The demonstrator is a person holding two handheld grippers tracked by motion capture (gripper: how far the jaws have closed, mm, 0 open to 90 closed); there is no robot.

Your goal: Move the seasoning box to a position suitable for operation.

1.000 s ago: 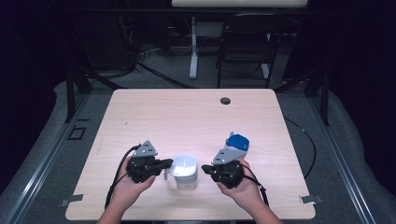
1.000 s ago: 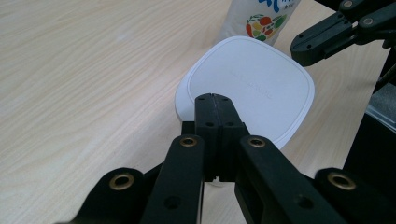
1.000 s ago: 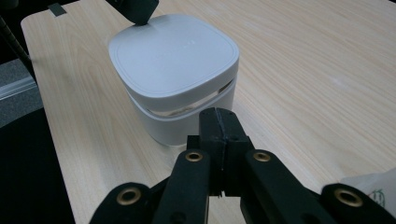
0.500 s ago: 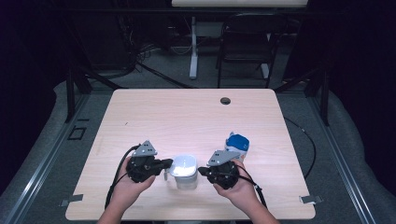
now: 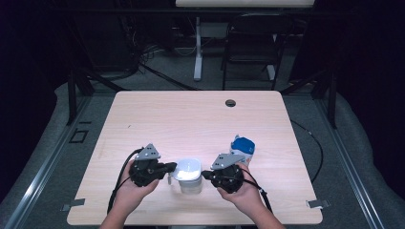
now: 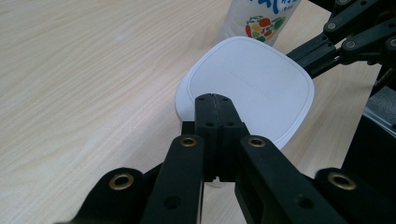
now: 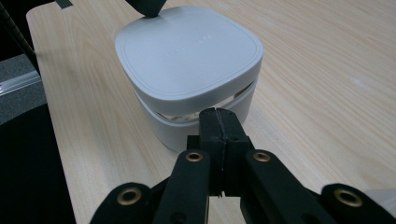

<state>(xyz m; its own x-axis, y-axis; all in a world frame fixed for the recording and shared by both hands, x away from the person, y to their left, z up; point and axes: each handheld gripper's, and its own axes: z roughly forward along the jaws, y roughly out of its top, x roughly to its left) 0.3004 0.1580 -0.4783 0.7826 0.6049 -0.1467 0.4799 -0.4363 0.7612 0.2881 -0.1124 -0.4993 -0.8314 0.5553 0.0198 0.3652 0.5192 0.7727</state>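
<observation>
Both hands are low at the near edge of the wooden table [image 5: 191, 114], and between them sits the white square container [image 5: 188, 175] with its rounded lid [image 7: 187, 51]. The left gripper [image 5: 168, 168] has its jaws pressed together, nothing between them; in the left gripper view the tips sit right over the near edge of the lid, though whether they touch it I cannot tell. Straight ahead of it, past the container, the right gripper's linkage shows at the upper right of that view.

The right gripper [image 5: 206, 174] is pressed together too, empty, tips just in front of the container's side wall, right at the seam where the lid stands slightly lifted off the base [image 7: 187, 128]. Beyond that gripper, on its far side, stands a blue-capped bottle [image 5: 242, 145] with a fruit-printed label, near the container but apart from it.
</observation>
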